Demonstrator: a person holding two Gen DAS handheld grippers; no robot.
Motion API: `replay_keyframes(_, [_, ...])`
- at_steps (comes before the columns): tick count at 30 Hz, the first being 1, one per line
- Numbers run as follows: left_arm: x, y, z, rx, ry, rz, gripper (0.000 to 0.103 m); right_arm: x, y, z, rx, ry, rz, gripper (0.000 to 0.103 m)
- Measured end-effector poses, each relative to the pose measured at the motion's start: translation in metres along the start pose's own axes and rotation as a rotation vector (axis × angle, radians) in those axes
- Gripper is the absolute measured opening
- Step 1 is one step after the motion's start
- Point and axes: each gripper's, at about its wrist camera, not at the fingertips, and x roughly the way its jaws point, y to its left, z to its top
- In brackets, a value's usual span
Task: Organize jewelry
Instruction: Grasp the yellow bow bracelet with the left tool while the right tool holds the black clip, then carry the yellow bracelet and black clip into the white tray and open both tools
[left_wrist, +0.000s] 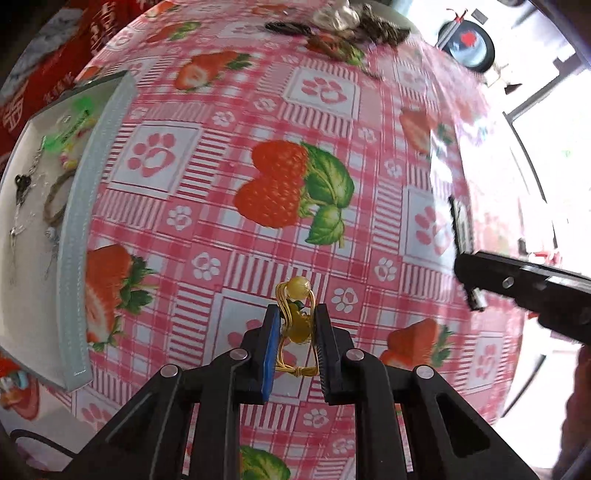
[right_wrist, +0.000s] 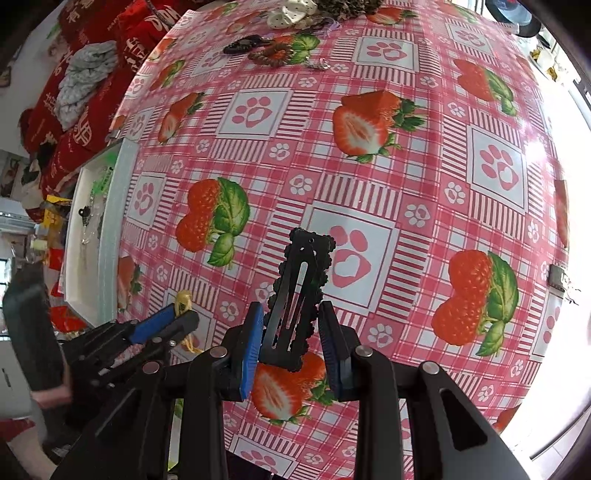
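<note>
My left gripper (left_wrist: 295, 314) is shut on a yellow beaded wire ornament (left_wrist: 297, 295), held above the strawberry tablecloth. It also shows in the right wrist view (right_wrist: 177, 317) with the ornament (right_wrist: 184, 300) at lower left. My right gripper (right_wrist: 291, 314) is shut on a black hair clip (right_wrist: 299, 288) that sticks up between the fingers. The right gripper shows in the left wrist view (left_wrist: 469, 273) at right, with the clip (left_wrist: 460, 221). A white tray (left_wrist: 74, 221) at the left holds several pieces of jewelry; it also shows in the right wrist view (right_wrist: 110, 221).
More jewelry lies at the table's far edge: a black piece (right_wrist: 242, 43), a brown beaded bracelet (right_wrist: 271, 55), pale and dark items (left_wrist: 340, 16). Red boxes (right_wrist: 96, 44) with a grey cloth stand beyond the left edge. The tablecloth (right_wrist: 369, 184) covers the table.
</note>
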Motion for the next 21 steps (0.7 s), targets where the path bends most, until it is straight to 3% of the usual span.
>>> replay_keyframes(12, [-0.071, 0.018, -0.006, -0.010, -0.053, 0.077, 0.025, -0.023, 0.035, 0.003, -0.063, -0.023, 0.054, 0.033])
replay_keyframes(21, [-0.099, 0.044, -0.004, -0.029, -0.102, 0.101, 0.025, -0.037, 0.070, 0.004, -0.122, -0.043, 0.068, 0.033])
